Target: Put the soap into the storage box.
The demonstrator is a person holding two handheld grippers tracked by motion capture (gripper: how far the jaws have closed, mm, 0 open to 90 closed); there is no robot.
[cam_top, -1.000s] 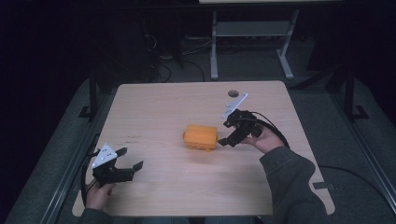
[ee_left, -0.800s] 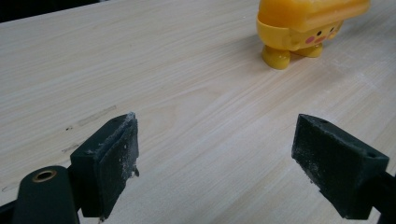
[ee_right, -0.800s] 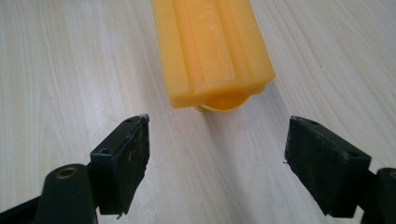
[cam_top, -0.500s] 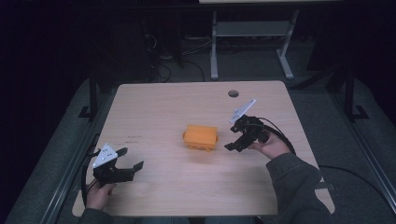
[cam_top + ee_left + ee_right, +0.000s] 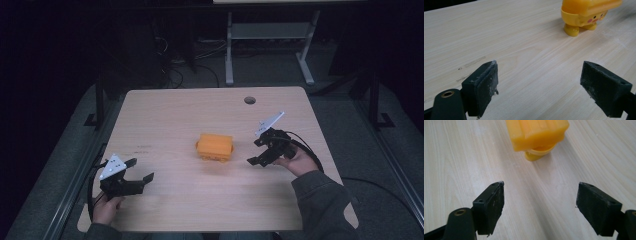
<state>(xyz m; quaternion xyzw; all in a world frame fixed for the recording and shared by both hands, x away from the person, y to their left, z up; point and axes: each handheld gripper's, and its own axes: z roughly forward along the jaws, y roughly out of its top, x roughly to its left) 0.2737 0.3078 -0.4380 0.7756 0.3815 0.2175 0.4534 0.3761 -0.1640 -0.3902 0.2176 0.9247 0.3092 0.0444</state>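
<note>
Orange box (image 5: 215,145) with small feet and a cartoon face sits about mid-table (image 5: 170,115), lid on, touched by neither tool. Right gripper (image 5: 261,151) held just right of the box and apart from it, jaws spread wide and holding nothing, pointed at the box's side. Left gripper (image 5: 139,170) near the near-left corner, well apart from the box, jaws likewise wide and empty above bare wood.

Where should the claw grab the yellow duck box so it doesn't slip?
Probably across the yellow box's two long flat sides, coming in level from its right, where the open right gripper already faces it. Its small round feet look too little and curved to pinch firmly.
</note>
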